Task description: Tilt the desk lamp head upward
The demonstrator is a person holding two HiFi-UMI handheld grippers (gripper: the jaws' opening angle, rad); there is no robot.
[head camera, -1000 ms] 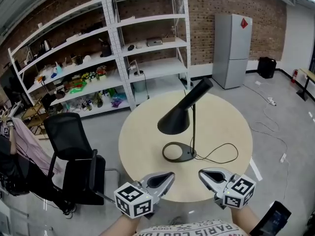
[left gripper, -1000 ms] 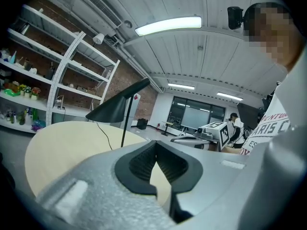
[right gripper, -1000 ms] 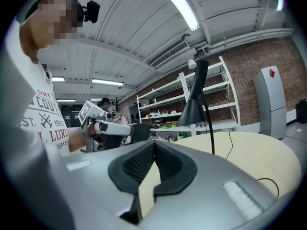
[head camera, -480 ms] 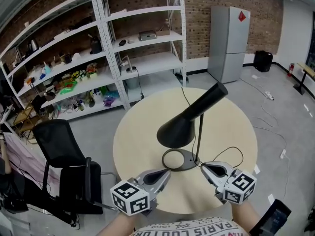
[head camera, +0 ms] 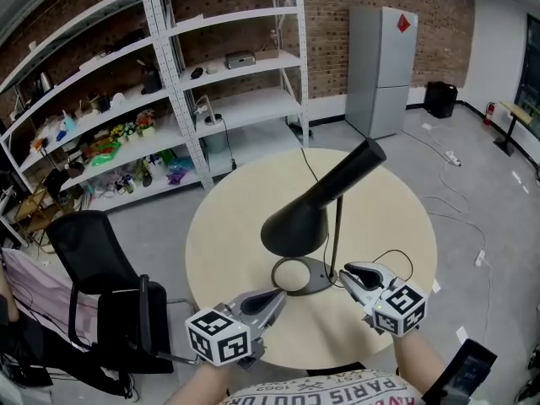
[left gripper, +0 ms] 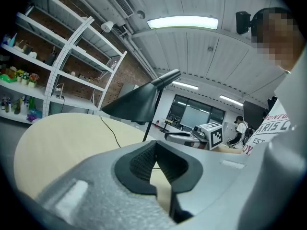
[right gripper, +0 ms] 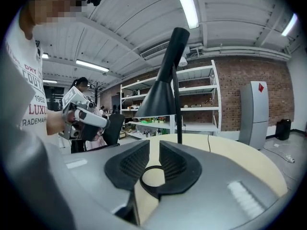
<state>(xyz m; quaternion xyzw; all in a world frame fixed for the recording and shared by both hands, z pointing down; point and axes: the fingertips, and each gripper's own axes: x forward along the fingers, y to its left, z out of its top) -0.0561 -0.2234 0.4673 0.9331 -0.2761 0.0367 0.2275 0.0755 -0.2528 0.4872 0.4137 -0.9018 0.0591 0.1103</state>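
Both grippers have closed in on the lamp base (head camera: 297, 275). The right gripper (head camera: 353, 278) sits at its 4 o'clock, jaws opening with nothing between them. The left gripper (head camera: 272, 300), at 7 o'clock, is clenched and empty. The lamp head (head camera: 295, 224) droops toward 8 o'clock, untouched. The tabletop (head camera: 221, 226) is round and pale, with shelving (head camera: 169, 83) at 11 and a fridge (head camera: 381, 70) at 1.

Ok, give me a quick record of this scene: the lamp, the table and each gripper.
lamp head: black cone, opening angled downward, nothing touching it
lamp base: black ring on round table
left gripper: shut, empty, near side of base, to its left
right gripper: jaws opening, nothing between them, by base's right edge
task: tilt not yet started
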